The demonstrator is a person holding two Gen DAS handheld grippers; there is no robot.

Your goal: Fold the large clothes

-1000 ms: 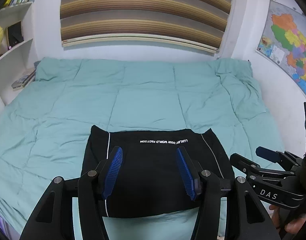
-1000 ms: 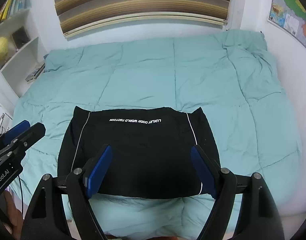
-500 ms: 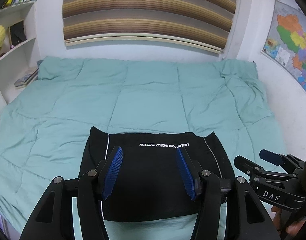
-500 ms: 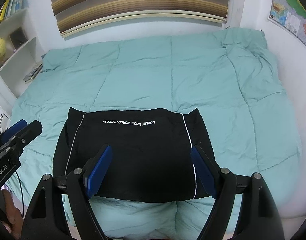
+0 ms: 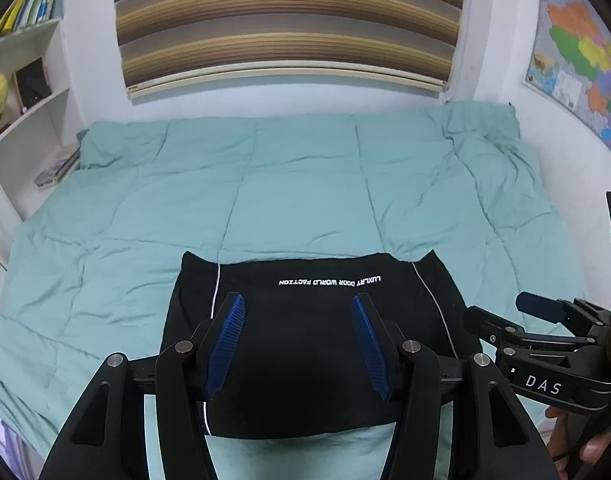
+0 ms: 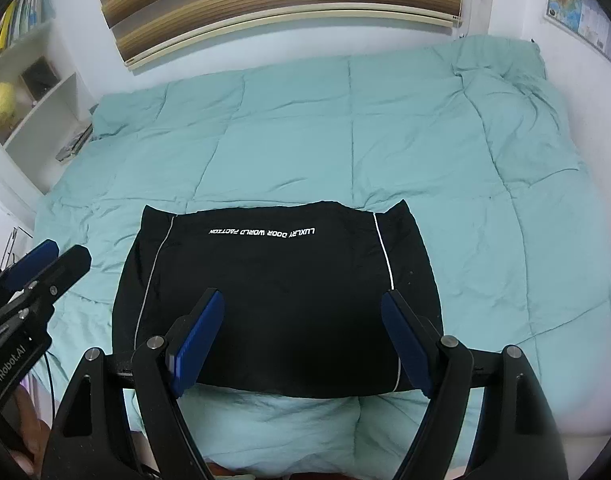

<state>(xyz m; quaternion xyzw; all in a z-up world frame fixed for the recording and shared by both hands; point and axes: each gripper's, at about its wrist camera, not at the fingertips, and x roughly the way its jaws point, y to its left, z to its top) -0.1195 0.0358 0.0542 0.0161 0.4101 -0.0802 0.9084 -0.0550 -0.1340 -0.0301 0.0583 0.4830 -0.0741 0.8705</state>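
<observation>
Both cameras have drawn back a little since a second ago, so the folded black garment [image 5: 317, 344] sits slightly lower and smaller in each view. It lies flat near the front edge of the bed's teal quilt [image 5: 305, 200], white lettering across its far edge. The left hand-held gripper [image 5: 299, 344] hovers over it, jaws spread and empty. The right hand-held gripper [image 6: 301, 340] does likewise, fingers apart, nothing between them.
</observation>
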